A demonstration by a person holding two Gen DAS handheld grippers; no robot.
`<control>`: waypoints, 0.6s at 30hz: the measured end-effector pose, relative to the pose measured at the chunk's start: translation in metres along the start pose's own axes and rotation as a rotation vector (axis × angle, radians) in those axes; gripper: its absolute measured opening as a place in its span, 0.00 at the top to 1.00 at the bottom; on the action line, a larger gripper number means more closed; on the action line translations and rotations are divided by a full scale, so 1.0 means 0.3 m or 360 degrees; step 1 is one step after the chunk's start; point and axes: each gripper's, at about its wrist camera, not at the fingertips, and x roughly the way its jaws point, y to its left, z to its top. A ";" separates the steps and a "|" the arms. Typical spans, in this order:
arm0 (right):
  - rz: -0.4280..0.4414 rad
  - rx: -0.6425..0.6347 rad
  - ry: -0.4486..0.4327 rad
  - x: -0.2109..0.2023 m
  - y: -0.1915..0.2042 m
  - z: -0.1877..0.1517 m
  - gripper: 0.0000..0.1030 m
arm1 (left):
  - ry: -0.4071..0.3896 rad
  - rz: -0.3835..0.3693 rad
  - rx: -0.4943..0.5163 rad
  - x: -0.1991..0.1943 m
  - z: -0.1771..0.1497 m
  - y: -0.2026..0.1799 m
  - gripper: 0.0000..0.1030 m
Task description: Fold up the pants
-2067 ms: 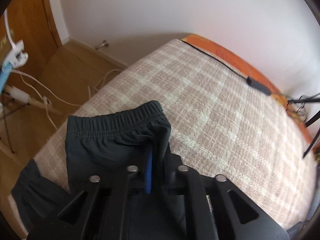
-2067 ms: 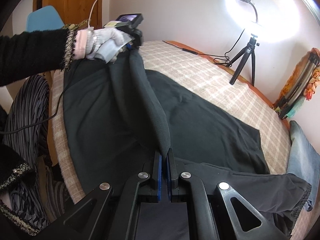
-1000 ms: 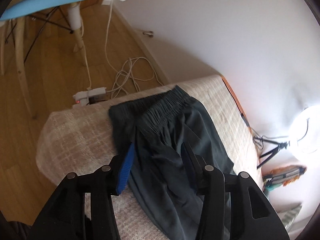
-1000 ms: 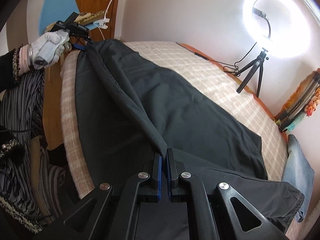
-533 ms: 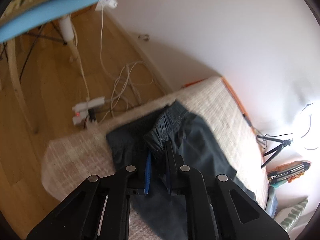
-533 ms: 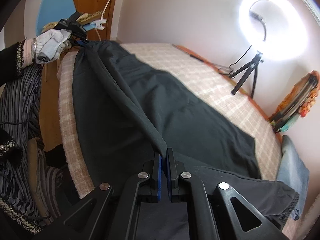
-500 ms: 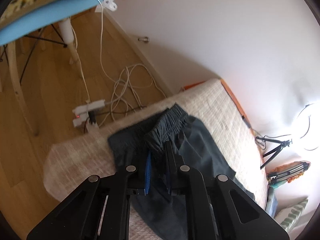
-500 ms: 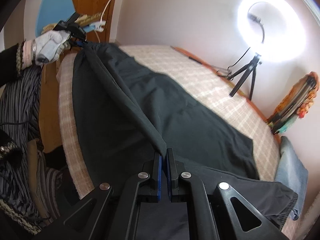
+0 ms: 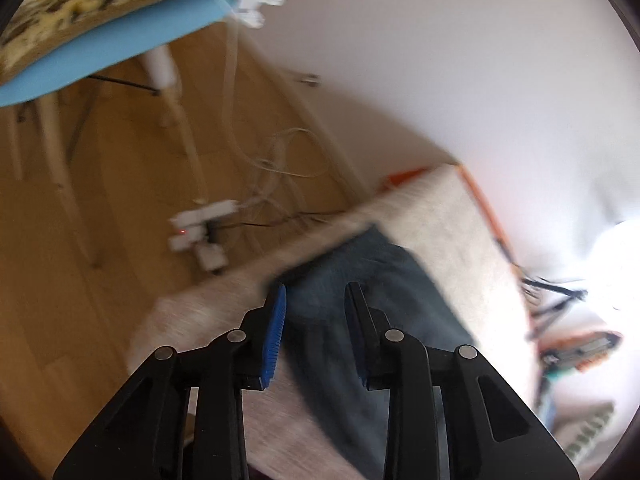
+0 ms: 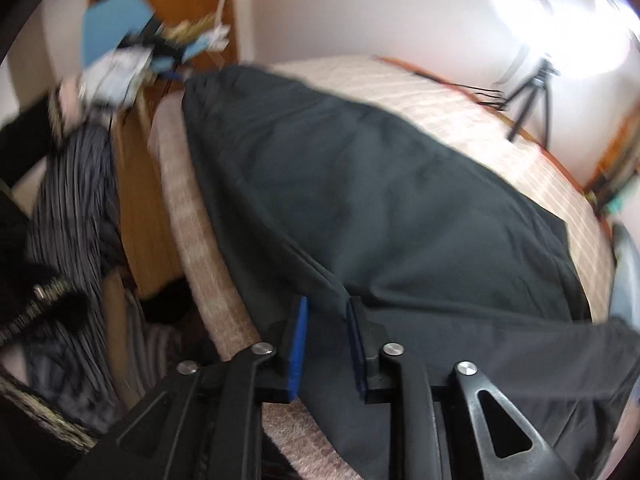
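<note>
Dark grey pants (image 10: pixel 400 200) lie spread along checked blanket (image 10: pixel 440 92) on bed, waistband end at far left corner, raised fold ridge running to near edge. We open left gripper (image 9: pixel 314 308); jaws parting, pads clear of cloth below. We open right gripper (image 10: pixel 326 314); fold ridge between pads, no squeeze visible.

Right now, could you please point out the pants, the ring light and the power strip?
pants (image 10: pixel 400 208), right wrist view, middle of the dark cloth.
ring light (image 10: pixel 560 16), right wrist view, glowing ring.
power strip (image 9: pixel 204 224), left wrist view, white body.
</note>
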 end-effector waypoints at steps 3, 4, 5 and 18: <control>-0.0049 0.0180 -0.0104 -0.075 -0.054 -0.011 0.70 | 0.0049 -0.0085 0.0218 -0.019 -0.038 -0.128 0.72; -0.0069 0.0228 -0.0125 -0.092 -0.067 -0.018 0.69 | 0.0078 -0.0137 0.0287 -0.021 -0.058 -0.183 0.67; -0.0103 0.0309 -0.0159 -0.123 -0.089 -0.032 0.68 | 0.0102 -0.0183 0.0337 -0.022 -0.074 -0.230 0.57; -0.0482 0.0988 -0.0329 -0.397 -0.292 -0.270 0.50 | 0.0590 -0.0698 0.0945 0.110 -0.438 -0.912 0.40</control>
